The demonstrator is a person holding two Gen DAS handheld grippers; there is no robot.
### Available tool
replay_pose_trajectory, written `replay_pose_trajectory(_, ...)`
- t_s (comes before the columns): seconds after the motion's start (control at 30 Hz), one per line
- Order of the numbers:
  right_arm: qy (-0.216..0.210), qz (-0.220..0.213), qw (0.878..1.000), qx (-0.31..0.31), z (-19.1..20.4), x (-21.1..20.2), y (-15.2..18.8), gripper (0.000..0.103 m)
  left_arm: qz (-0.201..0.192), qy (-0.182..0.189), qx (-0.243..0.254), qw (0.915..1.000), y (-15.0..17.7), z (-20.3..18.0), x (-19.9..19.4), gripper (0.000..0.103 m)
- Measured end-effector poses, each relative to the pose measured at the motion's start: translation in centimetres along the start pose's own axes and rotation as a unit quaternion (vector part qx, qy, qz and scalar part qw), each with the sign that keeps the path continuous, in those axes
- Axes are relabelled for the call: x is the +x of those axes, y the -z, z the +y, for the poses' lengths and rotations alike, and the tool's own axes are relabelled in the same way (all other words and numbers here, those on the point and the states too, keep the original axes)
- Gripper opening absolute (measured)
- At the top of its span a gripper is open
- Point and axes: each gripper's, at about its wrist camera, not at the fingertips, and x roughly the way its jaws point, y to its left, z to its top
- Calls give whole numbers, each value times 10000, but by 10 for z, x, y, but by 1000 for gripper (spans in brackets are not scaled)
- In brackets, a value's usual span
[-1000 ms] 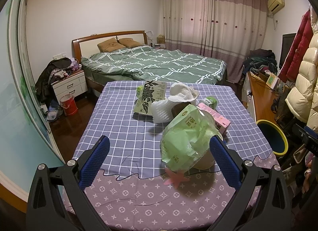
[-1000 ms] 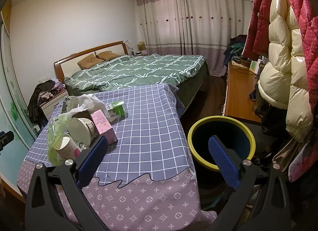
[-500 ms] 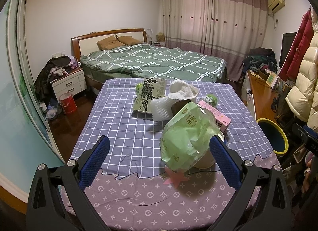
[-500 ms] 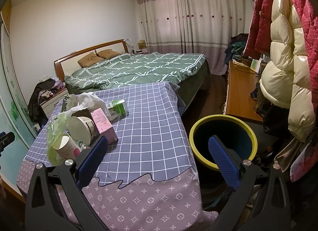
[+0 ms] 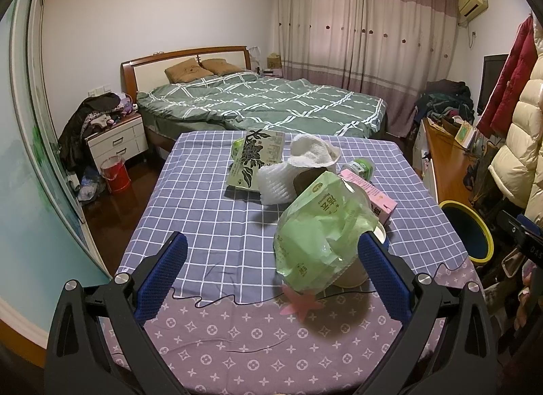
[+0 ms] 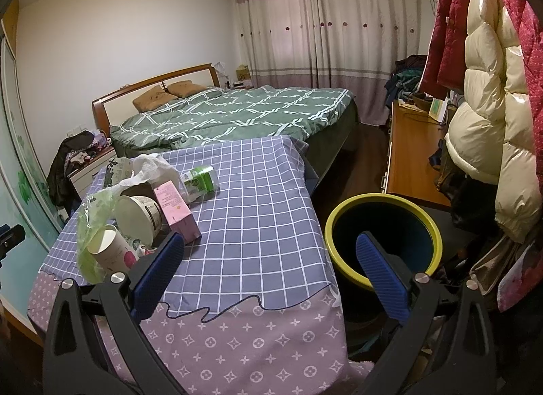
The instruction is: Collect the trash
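Trash is heaped on the checked tablecloth: a green plastic bag over a paper cup, a pink carton, white crumpled paper, a leaf-print packet, a green-label bottle and a round tub. A yellow-rimmed bin stands on the floor right of the table. My left gripper is open, just short of the green bag. My right gripper is open above the table's front right edge, between the pile and the bin.
A bed with a green quilt lies behind the table. A wooden desk and hanging coats crowd the right side. A nightstand and a red bucket stand at the left.
Both grippers have risen and tilted down slightly; the table and bin sit a little lower in view. Nothing was taken hold of.
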Motion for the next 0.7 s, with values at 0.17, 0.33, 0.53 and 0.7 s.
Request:
replay_pose_trajectory(0.17,-146,21,9999,-87,7,6,1,97,-100,-112,-153,9998,0,13,-2,99)
replay_pose_trajectory(0.33,-551,65,9979,-339,37,17,-2,97,-281,-308,-378,9984,-2,38,-7,99)
replay_pose_trajectory(0.53,-1311,136,9892,-637,89,30,-10,97,-283,-445,-733,9959,2,75,-4,99)
replay_pose_trajectory(0.7,-1734,220,9790,-1049,144,42,-15,94,-164,-409,-857,9953,8,91,8,99)
